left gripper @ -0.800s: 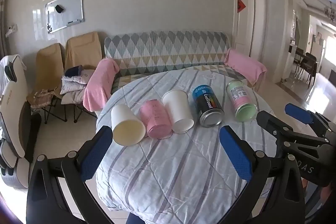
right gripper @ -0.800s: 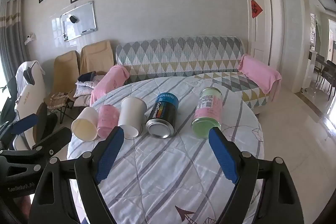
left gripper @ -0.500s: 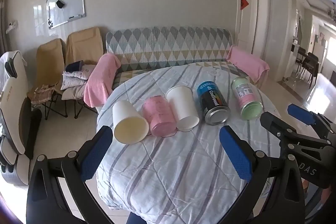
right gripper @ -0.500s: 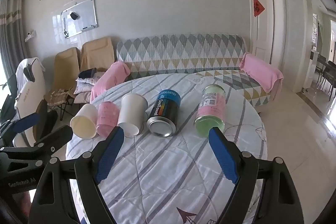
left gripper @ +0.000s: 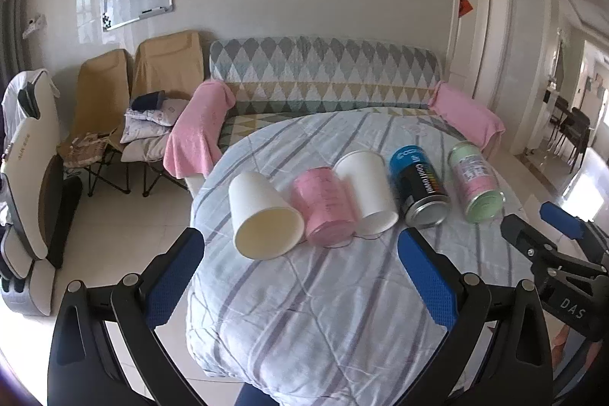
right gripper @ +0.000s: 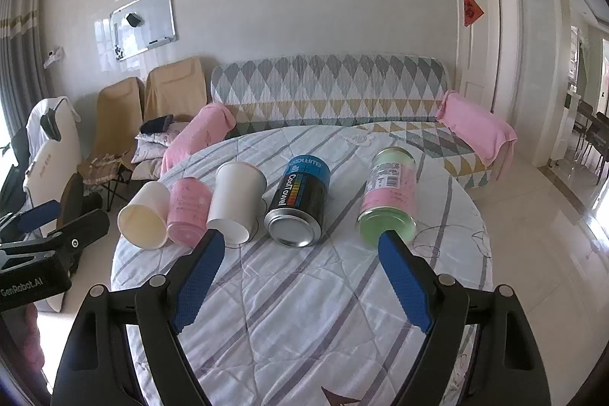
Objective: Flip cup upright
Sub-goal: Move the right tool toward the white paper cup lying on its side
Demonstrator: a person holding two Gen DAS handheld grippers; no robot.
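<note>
Five containers lie on their sides in a row on the round table (left gripper: 323, 311). From the left: a white paper cup (left gripper: 262, 215) (right gripper: 146, 215) with its mouth toward me, a pink cup (left gripper: 327, 212) (right gripper: 188, 210), a second white paper cup (left gripper: 369, 189) (right gripper: 238, 200), a black and blue can (left gripper: 418, 191) (right gripper: 300, 204), and a green and pink can (left gripper: 475, 187) (right gripper: 390, 198). My left gripper (left gripper: 300, 276) is open and empty, short of the left cups. My right gripper (right gripper: 300, 284) is open and empty, short of the black can.
The table wears a striped white quilt (right gripper: 304, 311). Behind it stands a sofa (left gripper: 323, 75) with pink towels. Folding chairs (left gripper: 133, 90) stand at the left. A doorway (right gripper: 479, 37) is at the right.
Both grippers have moved closer to the row of cups and cans, which look larger now. The jaws stay open. Nothing on the table has moved.
</note>
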